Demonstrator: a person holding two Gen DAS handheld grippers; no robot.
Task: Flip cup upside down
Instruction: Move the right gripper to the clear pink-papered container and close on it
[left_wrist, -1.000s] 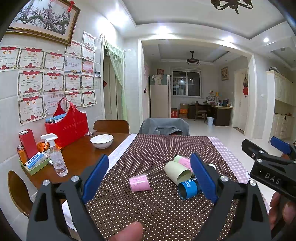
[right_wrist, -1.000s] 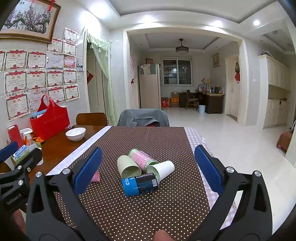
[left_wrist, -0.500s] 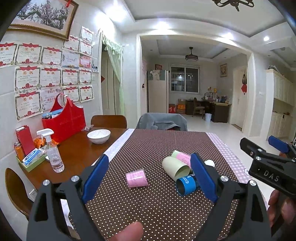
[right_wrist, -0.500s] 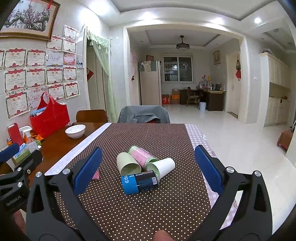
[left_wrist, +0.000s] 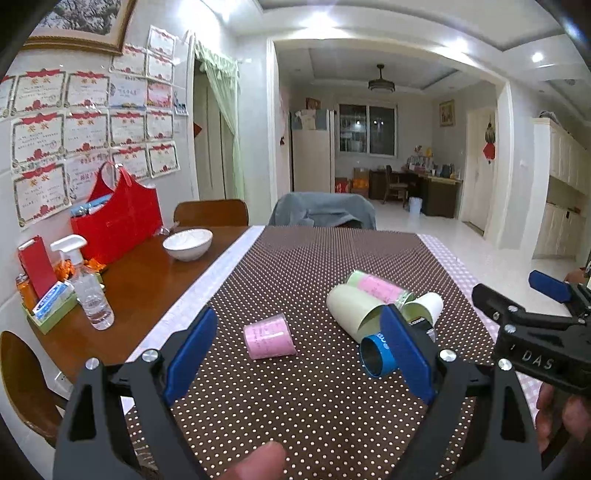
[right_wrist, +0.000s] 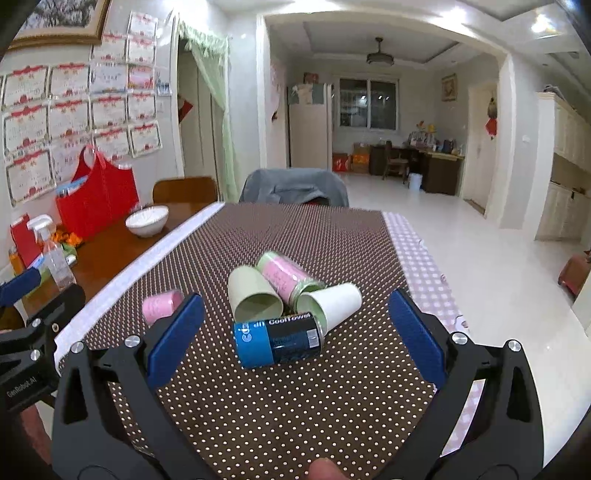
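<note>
Several cups lie on their sides on the brown dotted tablecloth (left_wrist: 314, 398). A small pink cup (left_wrist: 269, 336) lies alone, straight ahead of my open, empty left gripper (left_wrist: 297, 352); it also shows in the right wrist view (right_wrist: 161, 305). A pale green cup (right_wrist: 254, 297), a pink-and-green cup (right_wrist: 287, 274), a white cup (right_wrist: 332, 305) and a blue-and-black cup (right_wrist: 277, 340) lie clustered together. My right gripper (right_wrist: 293, 334) is open and empty, just short of the blue-and-black cup (left_wrist: 378, 357).
On the bare wooden table to the left stand a white bowl (left_wrist: 187, 243), a red bag (left_wrist: 117, 218), a spray bottle (left_wrist: 88, 288) and a small tray of items (left_wrist: 46, 302). A chair draped in grey cloth (left_wrist: 321, 209) stands at the far end.
Both grippers have moved forward and lower toward the cups, which look larger now. The cups have not moved. Both grippers stay open.
</note>
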